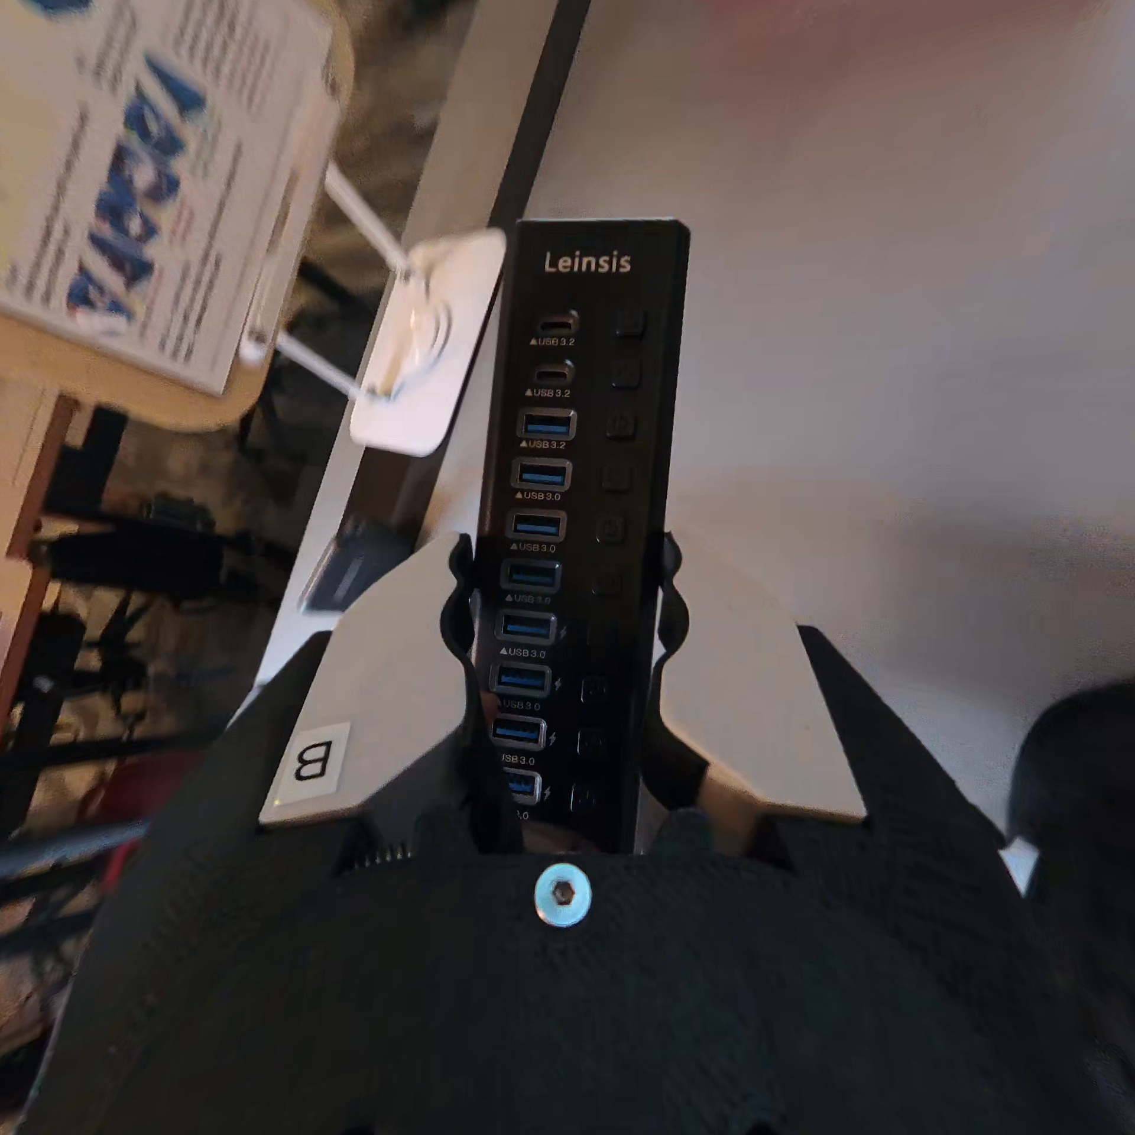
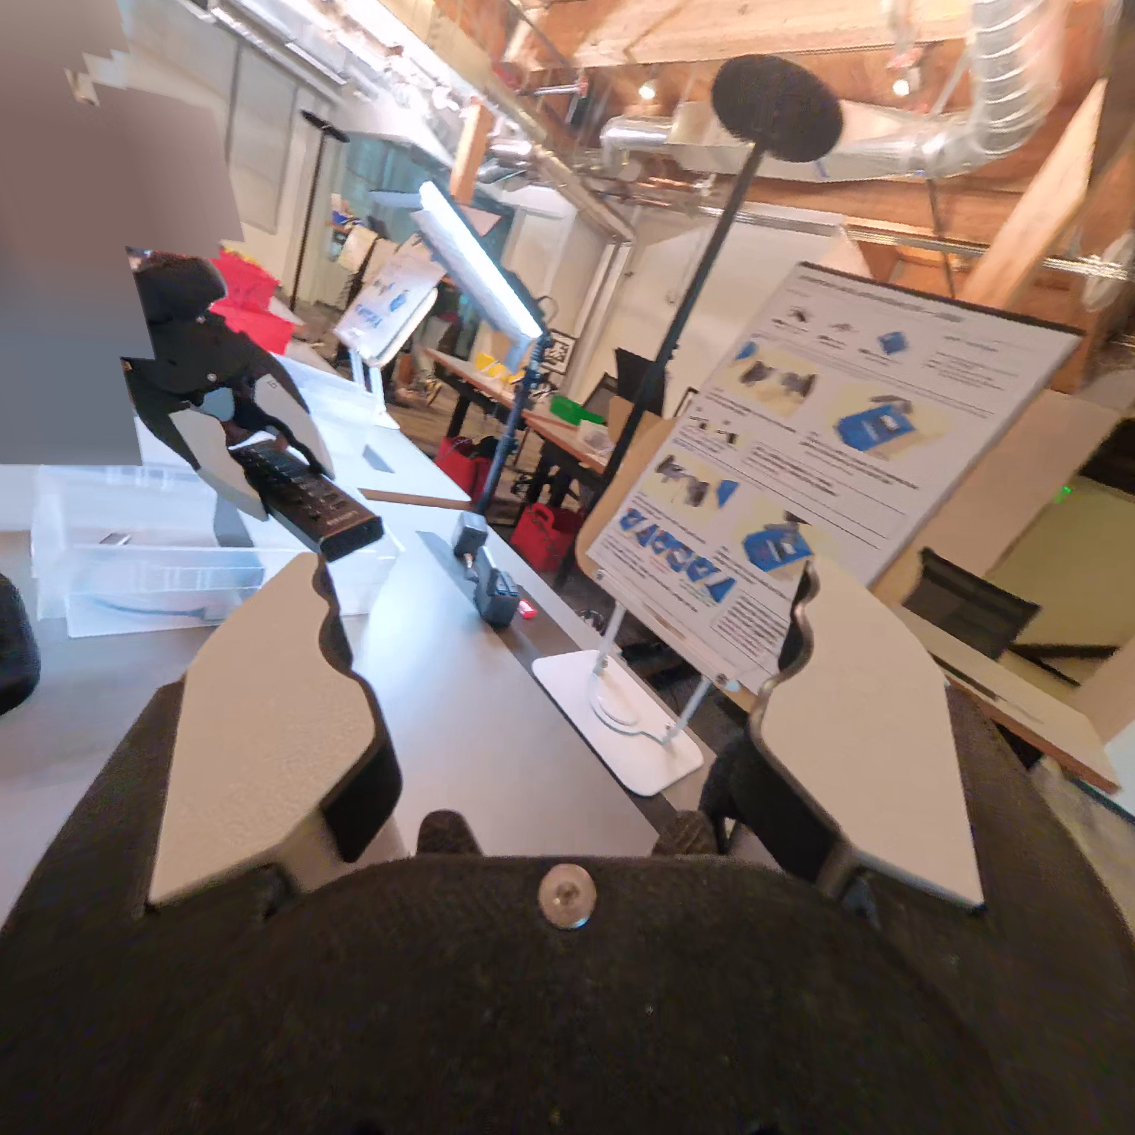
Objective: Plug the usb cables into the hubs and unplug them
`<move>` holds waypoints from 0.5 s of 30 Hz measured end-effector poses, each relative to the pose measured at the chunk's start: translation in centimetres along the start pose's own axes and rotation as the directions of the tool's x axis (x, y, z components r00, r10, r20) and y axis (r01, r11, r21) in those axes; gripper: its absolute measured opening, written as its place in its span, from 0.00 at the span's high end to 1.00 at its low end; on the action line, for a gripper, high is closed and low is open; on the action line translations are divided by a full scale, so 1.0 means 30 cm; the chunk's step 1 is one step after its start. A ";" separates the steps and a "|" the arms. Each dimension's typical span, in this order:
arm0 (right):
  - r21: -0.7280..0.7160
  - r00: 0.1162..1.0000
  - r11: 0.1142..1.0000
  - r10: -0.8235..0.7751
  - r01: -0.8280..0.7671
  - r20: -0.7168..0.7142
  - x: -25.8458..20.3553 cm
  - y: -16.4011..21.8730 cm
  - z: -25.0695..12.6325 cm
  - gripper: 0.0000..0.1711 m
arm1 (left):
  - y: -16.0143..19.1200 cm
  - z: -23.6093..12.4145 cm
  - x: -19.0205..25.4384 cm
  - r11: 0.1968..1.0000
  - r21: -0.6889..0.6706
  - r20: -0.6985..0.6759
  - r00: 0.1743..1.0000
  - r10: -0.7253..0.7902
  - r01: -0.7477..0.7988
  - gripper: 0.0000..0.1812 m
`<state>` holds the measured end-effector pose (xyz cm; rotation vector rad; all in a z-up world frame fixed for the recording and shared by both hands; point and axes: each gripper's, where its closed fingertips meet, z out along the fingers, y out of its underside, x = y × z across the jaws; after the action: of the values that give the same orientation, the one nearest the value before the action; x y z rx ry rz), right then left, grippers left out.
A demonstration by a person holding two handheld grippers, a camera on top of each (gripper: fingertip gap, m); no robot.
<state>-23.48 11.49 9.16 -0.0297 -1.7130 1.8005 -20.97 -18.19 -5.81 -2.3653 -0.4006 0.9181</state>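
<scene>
The black multi-port USB hub (image 1: 583,491) is clamped in your left gripper (image 1: 562,571), jaws closed on its long sides at about mid-length, and it is held in the air above the white bench (image 2: 491,706), near the far edge. It looks like a stiff, light bar with smooth sides, so it could pivot or slide when a plug pushes on it; a hold nearer the port in use would likely brace it better. Every port in view is empty.

Your right gripper (image 2: 565,645) has its jaws spread wide with nothing between them. No USB cable shows clearly in either view.

Along the far edge stand a white sign stand (image 2: 620,718) bearing an instruction sheet (image 2: 817,442), and a black power adapter (image 2: 494,589). A clear plastic bin (image 2: 153,553) sits behind the hub. The near bench is open.
</scene>
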 end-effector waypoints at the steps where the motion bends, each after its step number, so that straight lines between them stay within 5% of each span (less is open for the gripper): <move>1: -0.002 0.999 1.000 -0.015 0.015 0.031 -0.042 0.007 0.039 0.22 | -0.048 0.017 0.041 0.999 0.051 -0.008 1.000 -0.005 0.005 0.68; 7: 0.052 0.948 0.995 0.070 -0.091 0.311 -0.397 0.170 0.161 0.27 | -0.280 0.102 0.261 0.931 0.348 -0.082 0.993 -0.088 0.111 0.68; 9: 0.112 0.917 0.965 0.183 -0.236 0.356 -0.438 0.222 0.164 0.34 | -0.333 0.125 0.295 0.887 0.429 -0.105 0.985 -0.140 0.172 0.68; 12: 0.176 0.752 0.808 0.413 -0.563 0.513 -0.467 0.244 0.144 0.44 | -0.401 0.157 0.331 0.782 0.540 -0.208 0.950 -0.235 0.311 0.68; 15: 0.132 0.709 0.802 0.423 -0.583 0.564 -0.509 0.272 0.158 0.43 | -0.434 0.199 0.372 0.711 0.587 -0.288 0.921 -0.263 0.387 0.68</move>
<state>-16.94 0.78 -3.70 0.1287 -1.8771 2.6770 -17.98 -0.35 -7.40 -1.6550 -0.3487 0.5372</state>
